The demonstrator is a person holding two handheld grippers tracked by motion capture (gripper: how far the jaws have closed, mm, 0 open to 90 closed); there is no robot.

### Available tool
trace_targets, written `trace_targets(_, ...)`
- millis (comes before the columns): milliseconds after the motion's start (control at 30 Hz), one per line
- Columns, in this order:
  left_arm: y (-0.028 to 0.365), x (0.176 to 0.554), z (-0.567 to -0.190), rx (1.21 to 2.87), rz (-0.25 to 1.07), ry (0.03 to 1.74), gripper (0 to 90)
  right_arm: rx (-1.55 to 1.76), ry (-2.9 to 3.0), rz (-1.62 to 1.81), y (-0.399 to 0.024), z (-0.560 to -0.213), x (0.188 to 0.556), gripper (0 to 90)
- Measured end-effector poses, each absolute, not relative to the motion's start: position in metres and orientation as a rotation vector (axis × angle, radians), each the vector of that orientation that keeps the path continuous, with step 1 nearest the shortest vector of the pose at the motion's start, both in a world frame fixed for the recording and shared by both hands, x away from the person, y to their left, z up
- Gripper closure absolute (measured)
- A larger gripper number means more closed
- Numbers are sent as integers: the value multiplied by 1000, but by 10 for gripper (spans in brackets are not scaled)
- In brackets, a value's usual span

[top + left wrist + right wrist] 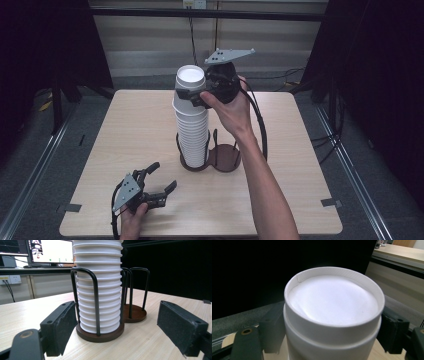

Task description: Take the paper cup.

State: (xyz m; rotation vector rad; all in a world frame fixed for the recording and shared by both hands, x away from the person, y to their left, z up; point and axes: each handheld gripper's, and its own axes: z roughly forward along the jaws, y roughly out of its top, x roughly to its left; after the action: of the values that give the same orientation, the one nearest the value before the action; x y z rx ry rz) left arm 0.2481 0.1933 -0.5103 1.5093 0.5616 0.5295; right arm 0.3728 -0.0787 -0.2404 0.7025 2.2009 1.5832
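Top cup [190,80] sits upside down atop white cup stack [192,127] in dark wire holder [222,157] mid-table [280,190]. Right gripper [196,96] clamps top cup's sides. Left gripper [162,177] rests low at near left, jaws spread, nothing between.

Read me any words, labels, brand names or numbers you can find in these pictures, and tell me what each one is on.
No text can be read anywhere.
Monitor behind the table in the left gripper view: small marks and icons on the screen, too blurred to read.
Second screen beside it: faint lines, unreadable.
Stack of white cups: plain, no print.
Top cup between the right gripper's jaws: plain white, no print.
Cup holder: no label.
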Motion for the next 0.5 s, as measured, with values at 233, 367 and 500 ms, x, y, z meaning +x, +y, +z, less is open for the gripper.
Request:
trace_targets(233,193,248,-510,1509,530,561,158,695,2159,1621,-82,-236,370,215)
trace_targets(367,193,248,-510,1510,530,561,158,690,2139,1642,-84,-232,368,215)
trace_targets(500,193,248,-510,1509,530,561,158,686,2127,1656,-85,-230,367,216)
